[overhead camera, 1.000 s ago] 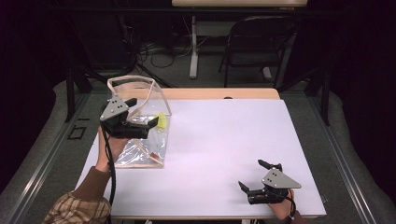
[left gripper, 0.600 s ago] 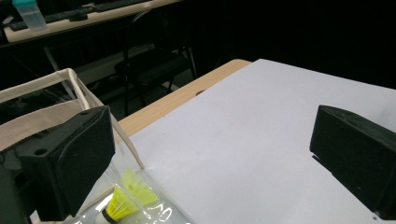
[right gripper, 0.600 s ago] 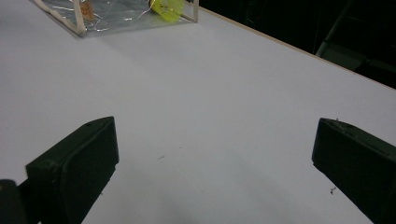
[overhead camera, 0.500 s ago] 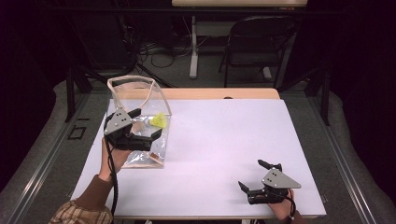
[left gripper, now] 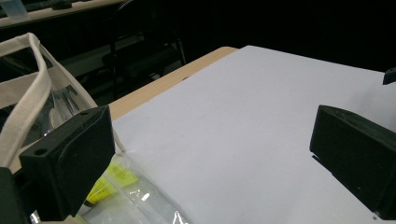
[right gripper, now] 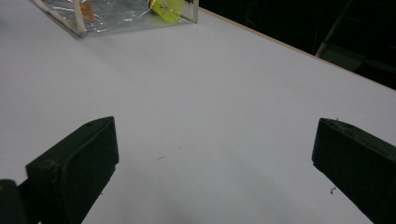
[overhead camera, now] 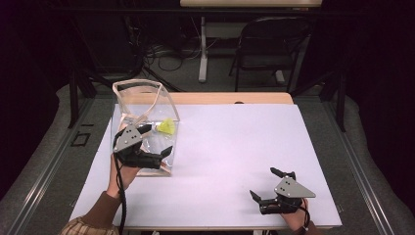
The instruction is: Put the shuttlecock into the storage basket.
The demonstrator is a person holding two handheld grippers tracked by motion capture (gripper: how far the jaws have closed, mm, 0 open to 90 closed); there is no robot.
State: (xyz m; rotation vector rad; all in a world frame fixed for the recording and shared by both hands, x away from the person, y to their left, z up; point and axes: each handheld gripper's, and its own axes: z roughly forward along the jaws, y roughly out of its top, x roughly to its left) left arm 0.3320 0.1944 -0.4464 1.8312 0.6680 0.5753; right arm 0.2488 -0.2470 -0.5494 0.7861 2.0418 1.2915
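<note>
This looks like a lab or recording studio. A white-topped table [overhead camera: 235, 161] stands on grey carpet, ringed by dark curtains. Behind it lie loose cables [overhead camera: 161, 51] and a black folding chair [overhead camera: 271, 46].

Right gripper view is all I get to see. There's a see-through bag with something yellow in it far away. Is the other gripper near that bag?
Observer: Yes. In the high view the left gripper is right over the clear bag, jaws open, holding nothing.
Operator: Where's my gripper on the table?
Observer: The right gripper sits near the front right corner of the white table, jaws open, far from the bag.
Operator: Does the bag have handles?
Observer: Yes. The left gripper view shows a cream strap arching up from it.
</note>
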